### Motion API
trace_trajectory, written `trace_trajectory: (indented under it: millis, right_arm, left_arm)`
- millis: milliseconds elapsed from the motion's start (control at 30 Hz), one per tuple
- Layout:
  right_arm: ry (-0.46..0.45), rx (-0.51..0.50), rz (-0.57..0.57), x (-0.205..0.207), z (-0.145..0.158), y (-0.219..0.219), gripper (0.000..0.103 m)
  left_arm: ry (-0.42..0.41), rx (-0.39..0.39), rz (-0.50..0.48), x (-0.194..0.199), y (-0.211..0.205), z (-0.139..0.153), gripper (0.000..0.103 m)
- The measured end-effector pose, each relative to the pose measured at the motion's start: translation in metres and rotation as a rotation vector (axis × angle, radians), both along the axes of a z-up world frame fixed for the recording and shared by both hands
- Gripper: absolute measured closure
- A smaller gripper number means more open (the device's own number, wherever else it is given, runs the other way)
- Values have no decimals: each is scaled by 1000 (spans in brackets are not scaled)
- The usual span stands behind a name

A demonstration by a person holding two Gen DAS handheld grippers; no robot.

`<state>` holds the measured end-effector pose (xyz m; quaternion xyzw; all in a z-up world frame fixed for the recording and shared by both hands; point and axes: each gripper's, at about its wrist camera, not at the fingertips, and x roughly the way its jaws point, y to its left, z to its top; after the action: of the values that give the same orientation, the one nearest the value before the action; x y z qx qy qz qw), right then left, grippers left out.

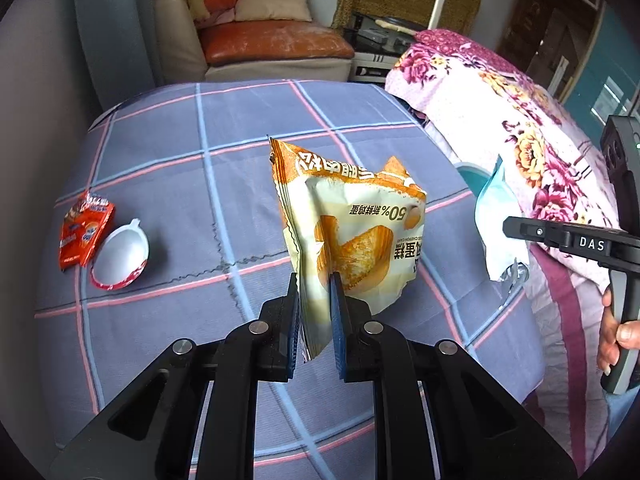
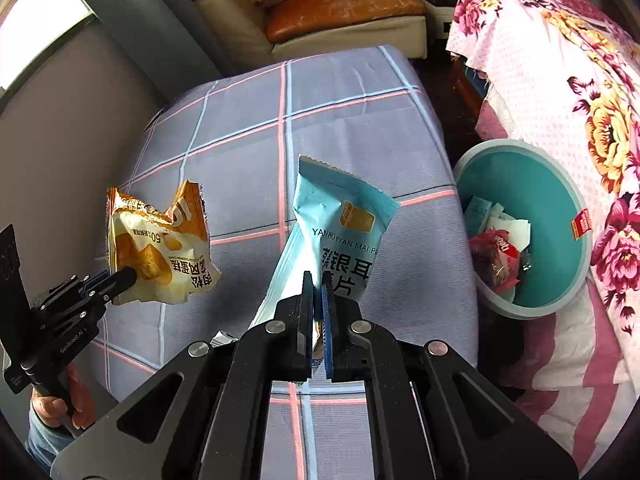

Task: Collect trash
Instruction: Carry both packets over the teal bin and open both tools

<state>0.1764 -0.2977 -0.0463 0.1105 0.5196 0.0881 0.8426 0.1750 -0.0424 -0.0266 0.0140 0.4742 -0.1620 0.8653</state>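
My left gripper (image 1: 316,284) is shut on an orange and cream cake wrapper (image 1: 352,224) and holds it above the checked table; the wrapper also shows in the right wrist view (image 2: 156,248). My right gripper (image 2: 317,284) is shut on a light blue snack wrapper (image 2: 336,232), held above the table's right part; this wrapper also shows in the left wrist view (image 1: 496,220). A teal trash bin (image 2: 560,208) with trash inside stands right of the table. A red sachet (image 1: 82,232) and a white lid (image 1: 120,256) lie on the table at the left.
The table has a grey-blue checked cloth (image 1: 224,160). A flowered pink cover (image 2: 560,80) drapes furniture to the right, behind the bin. A sofa with cushions (image 1: 272,44) stands beyond the table. A grey wall (image 2: 60,140) is at the left.
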Motion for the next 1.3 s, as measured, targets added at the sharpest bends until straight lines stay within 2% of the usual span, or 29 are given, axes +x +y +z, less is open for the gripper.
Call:
trace_trajectory:
  millis: [300,600,933,1300]
  right_arm:
    - [-50,0,-83,-5,10,-60,99]
    - [-85,11,-176,-9,14,-126,99]
    - [-105,0,-258,-8,19,-184,99]
    - [-87,-27,-311,4,16,-218,99]
  left_arm:
    - [-19,1,-86,17,-71,12,88]
    - [-12,11,-167,33,-146,12,88]
    - [21,39,-251,55,-221,-5,88]
    - [57,27,-336,71,-272,-22,88]
